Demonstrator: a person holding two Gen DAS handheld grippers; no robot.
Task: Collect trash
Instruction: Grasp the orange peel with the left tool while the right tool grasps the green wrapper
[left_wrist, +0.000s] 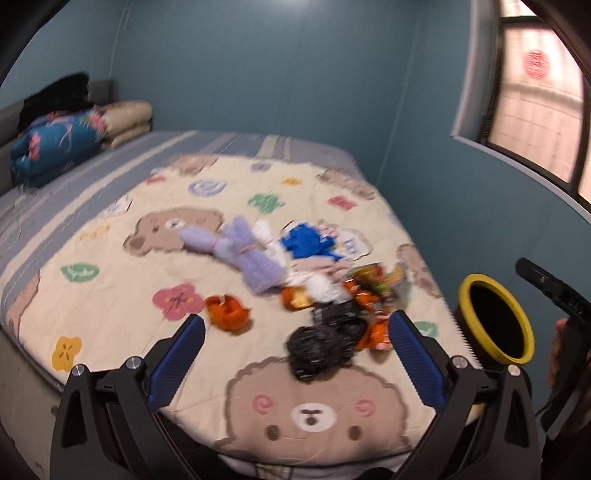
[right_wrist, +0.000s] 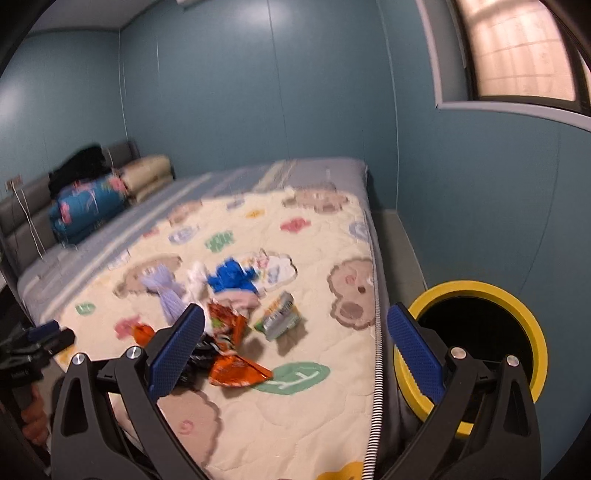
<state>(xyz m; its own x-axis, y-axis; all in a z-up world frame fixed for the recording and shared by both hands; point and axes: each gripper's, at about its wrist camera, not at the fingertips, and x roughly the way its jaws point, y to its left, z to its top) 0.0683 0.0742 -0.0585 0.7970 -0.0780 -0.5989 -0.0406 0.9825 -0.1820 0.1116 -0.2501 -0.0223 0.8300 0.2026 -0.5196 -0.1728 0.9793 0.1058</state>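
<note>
Trash lies in a heap on the bear-print quilt (left_wrist: 110, 295): a black crumpled wrapper (left_wrist: 321, 347), orange snack wrappers (left_wrist: 369, 295), a loose orange piece (left_wrist: 227, 312) and a green-silver packet (right_wrist: 279, 314). The orange wrappers also show in the right wrist view (right_wrist: 232, 365). A black bin with a yellow rim (right_wrist: 476, 354) stands beside the bed; it also shows in the left wrist view (left_wrist: 495, 317). My left gripper (left_wrist: 295, 350) is open and empty just above the black wrapper. My right gripper (right_wrist: 295, 350) is open and empty over the bed's edge, between heap and bin.
A lilac cloth (left_wrist: 243, 254), blue cloth (left_wrist: 310, 243) and white cloths lie mixed behind the trash. Folded bedding (left_wrist: 55, 144) is stacked at the headboard. A blue wall and a window (left_wrist: 535, 92) stand to the right of the bed.
</note>
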